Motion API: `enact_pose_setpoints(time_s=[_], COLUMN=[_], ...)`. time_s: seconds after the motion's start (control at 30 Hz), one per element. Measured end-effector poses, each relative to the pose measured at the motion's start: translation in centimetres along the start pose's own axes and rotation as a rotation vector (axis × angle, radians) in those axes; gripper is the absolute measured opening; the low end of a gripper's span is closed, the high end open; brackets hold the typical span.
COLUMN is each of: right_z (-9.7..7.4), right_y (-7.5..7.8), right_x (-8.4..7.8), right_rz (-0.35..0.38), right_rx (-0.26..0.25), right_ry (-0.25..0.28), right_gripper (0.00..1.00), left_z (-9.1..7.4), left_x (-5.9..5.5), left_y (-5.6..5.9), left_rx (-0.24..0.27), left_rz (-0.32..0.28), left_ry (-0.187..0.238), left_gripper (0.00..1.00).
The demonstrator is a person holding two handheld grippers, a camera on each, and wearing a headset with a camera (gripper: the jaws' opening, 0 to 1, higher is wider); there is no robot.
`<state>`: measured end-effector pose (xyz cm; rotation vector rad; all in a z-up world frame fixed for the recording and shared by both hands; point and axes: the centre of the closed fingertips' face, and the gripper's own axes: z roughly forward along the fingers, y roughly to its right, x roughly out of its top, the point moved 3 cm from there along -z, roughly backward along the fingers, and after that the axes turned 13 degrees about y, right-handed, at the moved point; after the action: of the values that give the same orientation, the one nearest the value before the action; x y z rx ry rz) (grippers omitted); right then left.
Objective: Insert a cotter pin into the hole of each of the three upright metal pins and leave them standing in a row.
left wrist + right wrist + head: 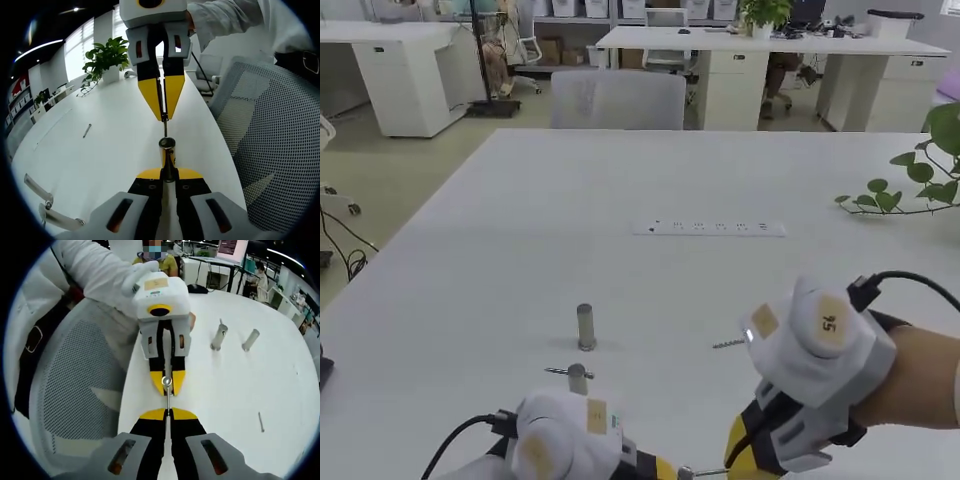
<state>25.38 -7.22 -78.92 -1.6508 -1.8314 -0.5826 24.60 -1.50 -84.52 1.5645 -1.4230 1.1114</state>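
Note:
My left gripper (168, 172) is shut on a short metal pin (167, 146), held over the table's near edge. Facing it, my right gripper (168, 412) is shut on a thin cotter pin (168, 399), whose tip meets the pin's upper end (166, 382). In the head view both grippers sit at the bottom, left gripper (665, 468) and right gripper (735, 460). Two more metal pins stand on the table: a bare pin (585, 327), and a nearer pin (578, 378) with a cotter pin through its top. A loose cotter pin (728, 344) lies flat to their right.
A white power strip (708, 228) lies flush in the table (520, 230) further back. Plant leaves (920, 180) reach in at the far right. A grey mesh chair (270, 125) stands close to the near edge, and another chair (618, 100) at the far side.

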Motion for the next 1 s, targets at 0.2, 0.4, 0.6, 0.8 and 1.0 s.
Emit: enact_pose_setpoints(time_s=[0.2, 0.4, 0.6, 0.8, 1.0], right_z=[0.1, 0.3, 0.7, 0.9, 1.1], right_y=[0.1, 0.2, 0.4, 0.6, 0.6], right_x=[0.3, 0.3, 0.3, 0.4, 0.4], right_rz=[-0.013, -0.047, -0.087, -0.121, -0.130], right_rx=[0.024, 0.061, 0.098, 0.132, 0.146], right_ry=[0.016, 0.019, 0.019, 0.024, 0.016], right_gripper=[0.03, 0.03, 0.03, 0.03, 0.03], left_z=[-0.1, -0.1, -0.1, -0.1, -0.1], left_x=[0.0, 0.0, 0.0, -0.1, -0.1], left_y=[0.1, 0.2, 0.1, 0.1, 0.0], left_rx=[-0.008, -0.024, -0.036, -0.044, -0.046], left_rz=[-0.001, 0.007, 0.012, 0.014, 0.010], left_ry=[0.002, 0.000, -0.002, -0.005, -0.005], left_gripper=[0.07, 0.07, 0.07, 0.07, 0.07])
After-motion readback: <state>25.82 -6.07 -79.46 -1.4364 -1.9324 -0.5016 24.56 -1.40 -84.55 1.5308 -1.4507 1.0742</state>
